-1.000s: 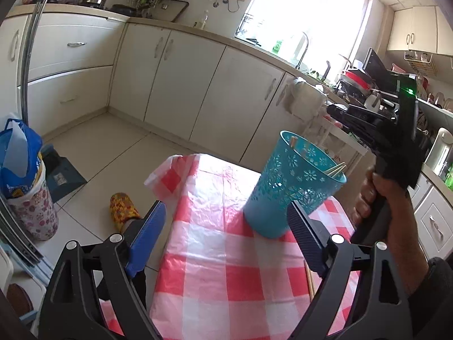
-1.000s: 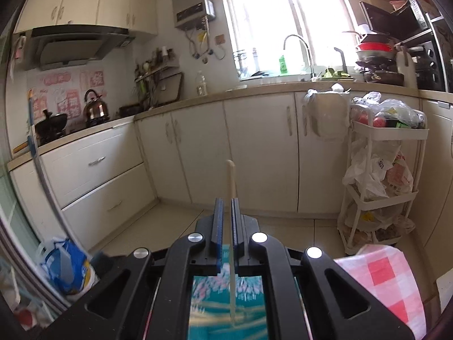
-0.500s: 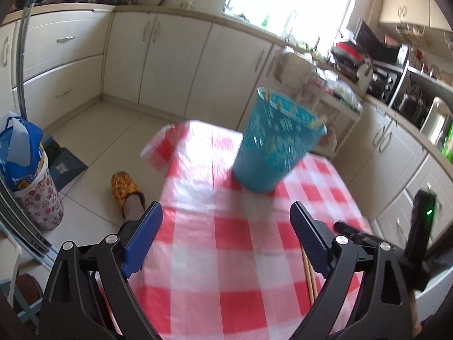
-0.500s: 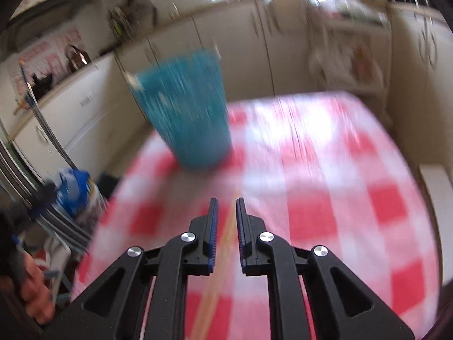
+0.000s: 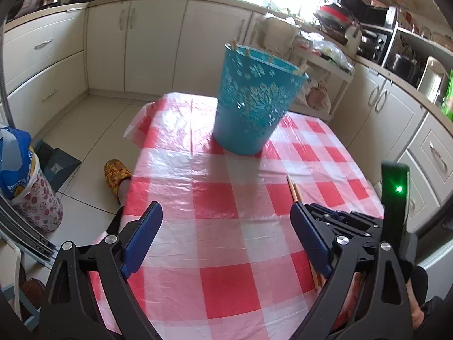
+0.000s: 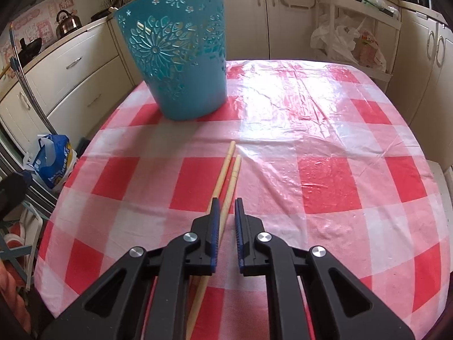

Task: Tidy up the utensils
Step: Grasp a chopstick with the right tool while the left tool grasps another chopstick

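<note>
Left tongs [image 5: 225, 208] released: jaws spread wide, nothing between them, hovering over the near part of the table [image 5: 226, 255]. The table has a red-and-white checked plastic cloth.

Right tongs [image 6: 226, 201] are low over the table and pointing down at it. Jaws are nearly together and closing. One of the two loose chopsticks [image 6: 235, 170] runs through the narrow gap, close to the left pad, with a sliver of space at the right pad. Not clamped. The other chopstick passes just outside the left finger.

Both loose chopsticks lie flat on the cloth side by side, tips pointing roughly toward the basket [image 6: 181, 56]. Left view shows the same pair [image 5: 294, 189] just ahead of the right tongs [image 5: 339, 218], green light lit on that unit.

The basket is teal plastic with flower cutouts, upright at the far side of the table, well apart from the loose pair. Several more chopstick ends [image 5: 301, 69] stick up at its rim.

A patterned slipper [image 5: 114, 172] and a blue bag [image 5: 14, 155] are on the floor to the left of the table.
</note>
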{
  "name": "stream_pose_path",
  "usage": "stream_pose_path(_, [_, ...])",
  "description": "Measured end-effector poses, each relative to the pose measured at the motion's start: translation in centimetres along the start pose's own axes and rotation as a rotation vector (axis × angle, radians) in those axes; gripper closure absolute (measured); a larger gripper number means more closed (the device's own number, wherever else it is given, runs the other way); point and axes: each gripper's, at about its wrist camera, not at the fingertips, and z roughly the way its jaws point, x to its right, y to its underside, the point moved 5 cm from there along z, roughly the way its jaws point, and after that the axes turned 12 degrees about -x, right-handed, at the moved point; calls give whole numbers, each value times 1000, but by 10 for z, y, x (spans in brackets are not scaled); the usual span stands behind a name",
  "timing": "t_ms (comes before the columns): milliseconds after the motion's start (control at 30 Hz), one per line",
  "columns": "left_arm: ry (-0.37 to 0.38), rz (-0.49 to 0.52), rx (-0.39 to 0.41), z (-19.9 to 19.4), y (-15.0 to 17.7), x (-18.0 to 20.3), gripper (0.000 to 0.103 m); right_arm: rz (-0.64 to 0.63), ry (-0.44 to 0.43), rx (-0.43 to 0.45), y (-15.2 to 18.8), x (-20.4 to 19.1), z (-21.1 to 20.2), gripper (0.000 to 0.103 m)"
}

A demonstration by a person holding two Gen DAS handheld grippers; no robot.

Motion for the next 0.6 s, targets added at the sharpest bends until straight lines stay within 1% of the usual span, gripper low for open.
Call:
stream_pose_path(100, [0, 29, -21, 13, -6, 13, 15, -8, 16, -2, 3, 8, -2, 95])
stream_pose_path(200, [4, 82, -56, 31, -15, 35, 15, 14, 8, -3, 7, 21, -5, 95])
stream_pose_path(333, [-16, 142, -127, 70, -28, 64, 15, 71, -15, -1, 15, 39, -12, 95])
stream_pose_path(400, [-35, 164, -150, 85, -34, 76, 16, 87, -28, 0, 17, 43, -14, 95])
stream_pose_path(500, [-80, 213, -182, 105, -40, 91, 20, 99, -50, 1, 17, 46, -14, 95])
stream_pose_path(567, [-99, 237, -207, 117, -40, 97, 27, 91, -44, 1, 16, 46, -15, 95])
stream_pose_path(600, [-105, 252, -223, 122, -39, 100, 35, 87, -41, 1, 16, 45, -14, 95])
